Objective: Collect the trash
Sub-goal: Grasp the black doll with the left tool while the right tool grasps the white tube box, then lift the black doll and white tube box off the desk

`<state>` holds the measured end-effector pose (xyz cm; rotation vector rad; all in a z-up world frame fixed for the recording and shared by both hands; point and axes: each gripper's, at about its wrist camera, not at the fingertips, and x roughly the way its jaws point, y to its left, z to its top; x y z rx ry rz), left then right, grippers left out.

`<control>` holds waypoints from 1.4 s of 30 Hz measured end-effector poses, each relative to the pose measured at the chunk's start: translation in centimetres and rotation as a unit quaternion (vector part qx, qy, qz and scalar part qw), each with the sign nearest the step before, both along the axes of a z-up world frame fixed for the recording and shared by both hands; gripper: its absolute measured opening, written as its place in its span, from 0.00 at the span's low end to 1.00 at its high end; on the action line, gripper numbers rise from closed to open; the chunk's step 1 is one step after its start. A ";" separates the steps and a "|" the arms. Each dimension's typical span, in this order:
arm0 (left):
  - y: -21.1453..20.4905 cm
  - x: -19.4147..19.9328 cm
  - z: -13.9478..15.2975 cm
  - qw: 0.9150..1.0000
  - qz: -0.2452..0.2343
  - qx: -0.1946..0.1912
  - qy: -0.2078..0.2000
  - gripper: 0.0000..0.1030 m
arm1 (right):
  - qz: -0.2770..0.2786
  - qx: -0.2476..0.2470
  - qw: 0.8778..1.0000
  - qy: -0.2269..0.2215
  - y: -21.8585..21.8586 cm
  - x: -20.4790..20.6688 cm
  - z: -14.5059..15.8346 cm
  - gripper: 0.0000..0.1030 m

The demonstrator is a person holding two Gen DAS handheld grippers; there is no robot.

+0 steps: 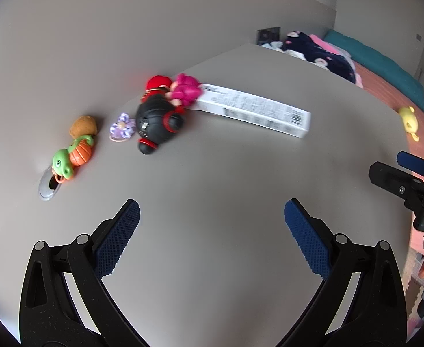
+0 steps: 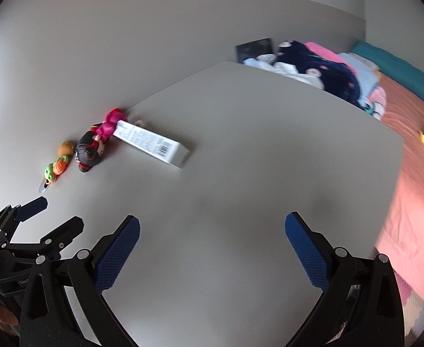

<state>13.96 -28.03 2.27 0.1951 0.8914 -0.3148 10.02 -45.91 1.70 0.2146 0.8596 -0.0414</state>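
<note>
- Left wrist view, left side: one grey round grommet (image 1: 48,187) sunk in the table (image 1: 226,173), with one green frog toy (image 1: 62,167) at its edge, touching one orange pumpkin toy (image 1: 81,151).
- Just above them, one brown plush ball (image 1: 83,125); to its right, one lilac flower piece (image 1: 121,128).
- Centre left: one black-and-red figure (image 1: 157,121) lying down, one pink plush (image 1: 186,89) against its upper right.
- Centre: one white carton (image 1: 255,110), the only trash-like item, lying flat with its left end touching the pink plush and a barcode at its right end.
- Upper right: one bed with a pile of clothes (image 1: 321,55) and one yellow toy (image 1: 409,118).
- Bottom: the left gripper (image 1: 212,231) hangs over bare table, its two blue pads (image 1: 118,240) spread wide, nothing between them.
- Right wrist view, bottom: the right gripper (image 2: 212,245) likewise spread wide and empty; the carton lies in the middle left of that frame.
</note>
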 end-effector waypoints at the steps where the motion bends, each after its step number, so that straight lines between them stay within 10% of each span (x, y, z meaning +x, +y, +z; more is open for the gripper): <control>1: 0.3 0.7 -0.2 1.000 0.001 0.000 0.001 0.94 | 0.006 -0.002 1.000 0.002 0.5 0.9 -0.1 0.97; 18: 3.5 9.8 -2.2 0.998 0.053 0.003 -0.022 0.94 | 0.078 -0.136 0.988 -0.009 6.8 12.5 -1.7 0.91; 27: 2.0 11.5 -1.9 0.998 0.021 0.025 -0.045 0.73 | 0.089 -0.153 0.984 0.009 6.9 13.6 -2.3 0.44; 42: 6.5 10.8 -1.1 0.993 0.053 -0.099 -0.027 0.63 | 0.085 -0.027 0.996 0.018 4.7 11.5 -1.3 0.23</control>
